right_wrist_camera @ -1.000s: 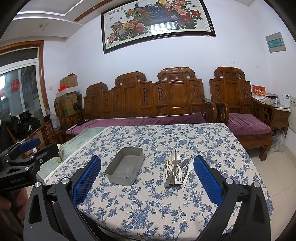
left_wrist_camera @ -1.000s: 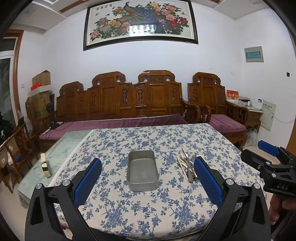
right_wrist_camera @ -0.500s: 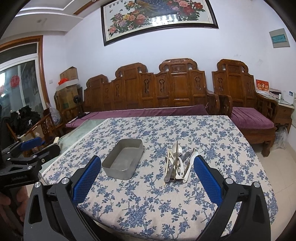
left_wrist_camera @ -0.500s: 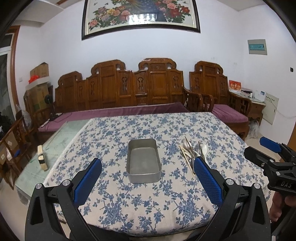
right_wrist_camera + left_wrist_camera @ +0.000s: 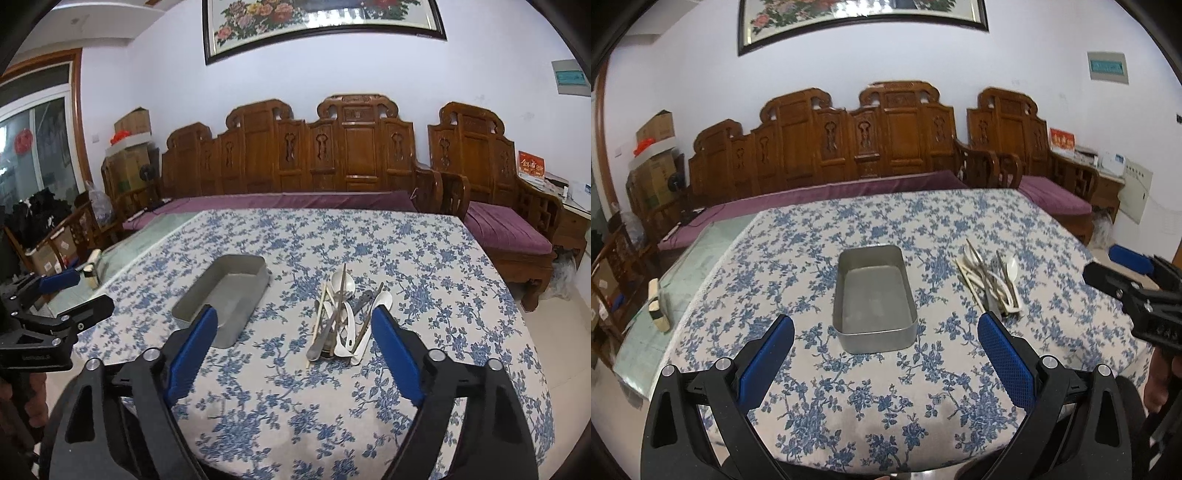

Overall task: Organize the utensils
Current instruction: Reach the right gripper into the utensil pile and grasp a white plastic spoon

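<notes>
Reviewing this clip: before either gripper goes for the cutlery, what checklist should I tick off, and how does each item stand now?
1. Grey rectangular metal tray empty and upright: ok.
2. Pile of spoons and chopsticks in one heap beside the tray, none inside: ok.
3. Right gripper aimed at the pile, jaws closing, nothing between them: ok.
4. Left gripper open, facing the tray: ok.
5. Single utensil separable from the tangle: cannot tell.
6. Blue floral tablecloth flat under both: ok.
</notes>
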A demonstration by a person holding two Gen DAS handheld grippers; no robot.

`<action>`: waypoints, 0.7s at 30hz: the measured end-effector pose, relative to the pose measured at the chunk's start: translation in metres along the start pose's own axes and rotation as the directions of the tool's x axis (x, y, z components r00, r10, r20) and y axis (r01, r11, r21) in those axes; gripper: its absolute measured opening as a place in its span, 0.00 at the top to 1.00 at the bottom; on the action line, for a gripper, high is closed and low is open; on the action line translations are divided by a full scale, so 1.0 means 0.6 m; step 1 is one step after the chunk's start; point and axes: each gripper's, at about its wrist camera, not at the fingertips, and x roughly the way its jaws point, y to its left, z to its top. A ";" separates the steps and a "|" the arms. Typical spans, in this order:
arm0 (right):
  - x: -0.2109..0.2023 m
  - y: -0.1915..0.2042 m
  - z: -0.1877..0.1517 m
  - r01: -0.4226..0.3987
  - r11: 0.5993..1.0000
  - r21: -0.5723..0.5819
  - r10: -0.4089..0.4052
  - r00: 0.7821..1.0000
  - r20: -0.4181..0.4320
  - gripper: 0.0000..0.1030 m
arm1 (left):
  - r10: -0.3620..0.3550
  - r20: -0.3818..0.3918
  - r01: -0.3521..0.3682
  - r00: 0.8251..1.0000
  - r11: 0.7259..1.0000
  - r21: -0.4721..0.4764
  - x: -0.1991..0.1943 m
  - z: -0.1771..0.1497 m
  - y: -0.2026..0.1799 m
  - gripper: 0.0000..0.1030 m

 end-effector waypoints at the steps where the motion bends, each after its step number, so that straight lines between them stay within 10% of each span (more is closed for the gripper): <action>1: 0.012 -0.005 0.000 0.001 1.000 -0.002 -0.001 1.000 -0.013 0.22 | 0.000 -0.006 0.000 1.000 1.000 0.003 0.007 0.002 -0.001 0.06; 21: 0.255 -0.159 -0.037 -0.022 1.000 -0.017 0.016 0.946 -0.324 0.62 | -0.153 -0.144 0.163 0.978 0.985 0.059 0.142 0.010 -0.065 0.06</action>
